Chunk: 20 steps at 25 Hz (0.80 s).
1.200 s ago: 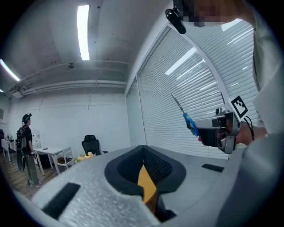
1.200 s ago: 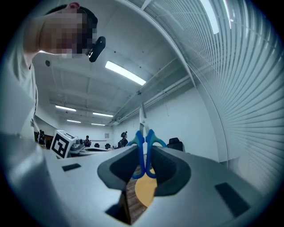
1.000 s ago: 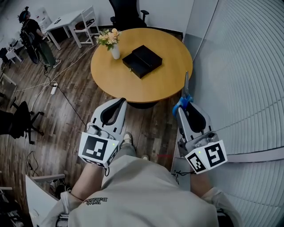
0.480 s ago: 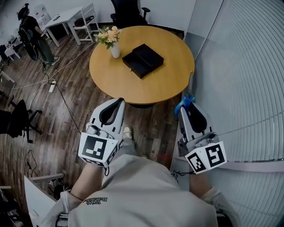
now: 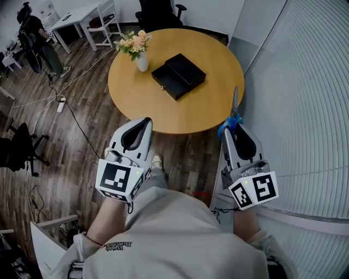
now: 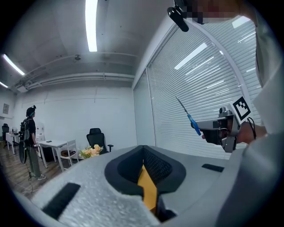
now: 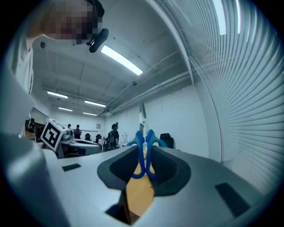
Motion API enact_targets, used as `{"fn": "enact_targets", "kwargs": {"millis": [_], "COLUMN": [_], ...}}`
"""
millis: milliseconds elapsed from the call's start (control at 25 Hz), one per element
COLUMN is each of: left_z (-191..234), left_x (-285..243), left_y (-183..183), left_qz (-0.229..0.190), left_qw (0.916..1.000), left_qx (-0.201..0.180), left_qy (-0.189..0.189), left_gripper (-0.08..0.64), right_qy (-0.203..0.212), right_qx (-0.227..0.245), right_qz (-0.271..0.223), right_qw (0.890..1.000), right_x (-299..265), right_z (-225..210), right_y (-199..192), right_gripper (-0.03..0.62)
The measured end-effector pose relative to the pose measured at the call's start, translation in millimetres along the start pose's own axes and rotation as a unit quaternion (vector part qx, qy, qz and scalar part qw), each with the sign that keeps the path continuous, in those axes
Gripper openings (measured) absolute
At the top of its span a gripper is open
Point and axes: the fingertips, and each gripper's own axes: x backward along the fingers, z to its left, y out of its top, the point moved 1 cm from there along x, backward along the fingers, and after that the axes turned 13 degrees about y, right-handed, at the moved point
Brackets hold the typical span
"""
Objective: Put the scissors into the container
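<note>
Scissors (image 5: 234, 110), blue handles, are pinched in my right gripper (image 5: 235, 131). Its jaws are clamped on the handle loops, and the blades stick out past the tips. From the head view the blades cross the near-right rim of the round wooden table (image 5: 218, 103). They are not in the container.

The black container (image 5: 179, 75) sits around the table's middle, open in two halves, well apart from the scissors. A white vase of flowers (image 5: 139, 53) stands on the table's far-left part, near the container but not touching it.

My left gripper (image 5: 143, 122) is off the table's near-left edge, above the wood floor (image 5: 82, 109). Its jaws are pressed together with nothing between them; only a sliver of tabletop shows through the gap.

A black office chair (image 5: 158, 10) is behind the table. A white desk (image 5: 76, 15) with a white chair (image 5: 103, 19) is far-left of it, and a person (image 5: 34, 39) stands further left. Slatted blinds (image 5: 305, 82) run along the table's right side.
</note>
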Motion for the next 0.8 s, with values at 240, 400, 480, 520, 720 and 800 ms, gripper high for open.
{"fn": "enact_targets", "kwargs": {"millis": [240, 400, 480, 520, 720, 800], "left_z": [28, 51, 63, 69, 99, 112], "left_x": [-45, -72, -86, -93, -127, -140], "left_y": [-5, -6, -6, -6, -7, -9], "left_qz": [0.007, 0.014, 0.017, 0.018, 0.024, 0.028], "left_qw": [0.9999, 0.9997, 0.9996, 0.9996, 0.999, 0.9987], "left_qx": [0.005, 0.004, 0.004, 0.005, 0.008, 0.009], "left_qy": [-0.009, -0.017, -0.021, -0.023, -0.036, -0.041], "left_gripper": [0.021, 0.021, 0.021, 0.021, 0.021, 0.021], "right_qy": [-0.002, -0.003, -0.003, -0.003, -0.005, 0.006], "right_qx": [0.0, -0.003, -0.007, -0.008, -0.009, -0.009], "right_qz": [0.013, 0.02, 0.024, 0.026, 0.042, 0.047], "right_qw": [1.0, 1.0, 1.0, 1.0, 0.999, 0.999], "right_x": [-48, -83, -101, -110, -158, -179], "right_z": [-17, -27, -31, -33, -43, -45], "right_y": [-5, -7, -8, -8, -10, -12], "right_gripper": [0.103, 0.101, 0.102, 0.101, 0.102, 0.102]}}
